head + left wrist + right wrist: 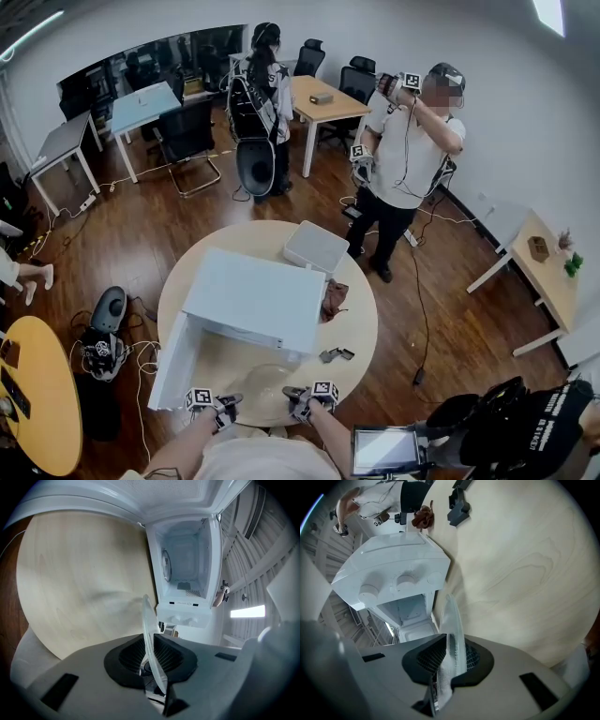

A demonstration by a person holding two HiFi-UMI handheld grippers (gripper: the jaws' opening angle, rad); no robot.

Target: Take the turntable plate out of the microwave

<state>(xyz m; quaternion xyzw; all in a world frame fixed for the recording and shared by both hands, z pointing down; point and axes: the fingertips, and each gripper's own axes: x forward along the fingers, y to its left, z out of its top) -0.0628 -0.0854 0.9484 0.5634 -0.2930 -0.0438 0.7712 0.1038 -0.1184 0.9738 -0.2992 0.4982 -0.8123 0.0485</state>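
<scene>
The clear glass turntable plate (262, 388) hangs over the near edge of the round wooden table (356, 323), in front of the white microwave (253, 300), whose door (172, 362) stands open to the left. My left gripper (221, 407) is shut on the plate's left rim and my right gripper (298, 403) on its right rim. In the left gripper view the plate (151, 630) runs edge-on between the black pads of the left gripper (151, 656), with the empty oven cavity (185, 566) beyond. In the right gripper view the plate (453, 625) sits clamped in the right gripper (449, 660).
On the table behind the microwave lie a flat white box (315, 247), a brown crumpled thing (334, 300) and a small dark grey object (336, 354). A person (405, 159) stands beyond the table. A tablet (384, 450) is at my lower right, a yellow table (37, 398) at left.
</scene>
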